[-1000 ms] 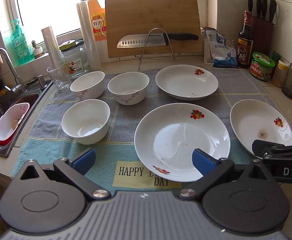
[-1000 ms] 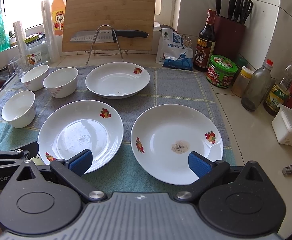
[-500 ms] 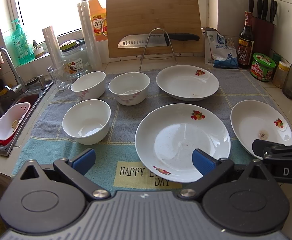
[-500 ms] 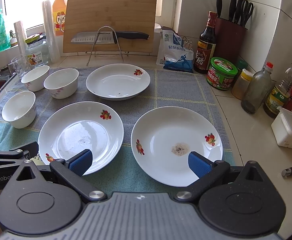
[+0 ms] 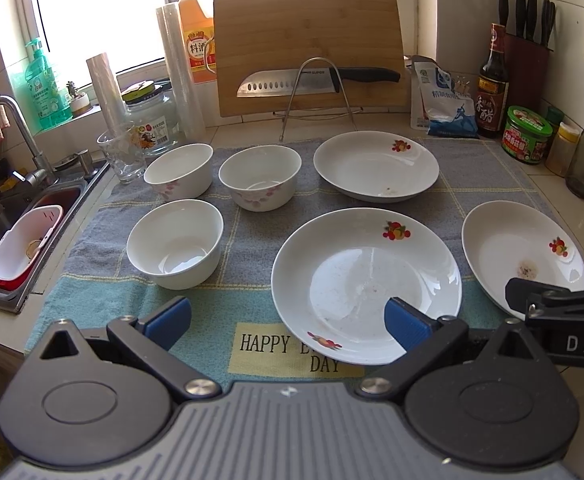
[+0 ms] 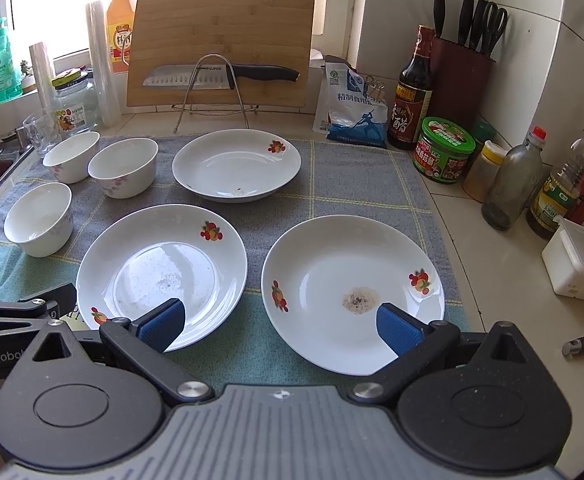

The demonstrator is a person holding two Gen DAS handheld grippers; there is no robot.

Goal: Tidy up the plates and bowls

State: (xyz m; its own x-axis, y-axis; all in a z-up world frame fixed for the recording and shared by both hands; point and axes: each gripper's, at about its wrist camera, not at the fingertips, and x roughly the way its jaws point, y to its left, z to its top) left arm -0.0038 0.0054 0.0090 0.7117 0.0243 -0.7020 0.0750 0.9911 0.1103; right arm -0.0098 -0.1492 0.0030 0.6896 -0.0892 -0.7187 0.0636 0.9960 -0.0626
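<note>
Three white plates with fruit prints lie on a grey-blue towel (image 5: 248,300): a middle plate (image 5: 365,288) (image 6: 162,270), a right plate (image 5: 523,256) (image 6: 351,292) with a brown stain, and a far plate (image 5: 375,166) (image 6: 236,164). Three white bowls stand at the left: a near bowl (image 5: 176,242) (image 6: 38,218) and two far bowls (image 5: 178,169) (image 5: 260,176). My left gripper (image 5: 288,320) is open and empty, above the towel's front edge by the middle plate. My right gripper (image 6: 280,322) is open and empty, between the middle and right plates' near rims.
A cutting board (image 5: 309,44) with a knife on a wire rack stands at the back. A sink (image 5: 20,240) with a faucet lies at the left. Bottles, jars and a knife block (image 6: 457,76) line the right wall. A white box (image 6: 579,264) sits at the right.
Both grippers have drifted very slightly; the view is almost the same. Plates and bowls have not moved.
</note>
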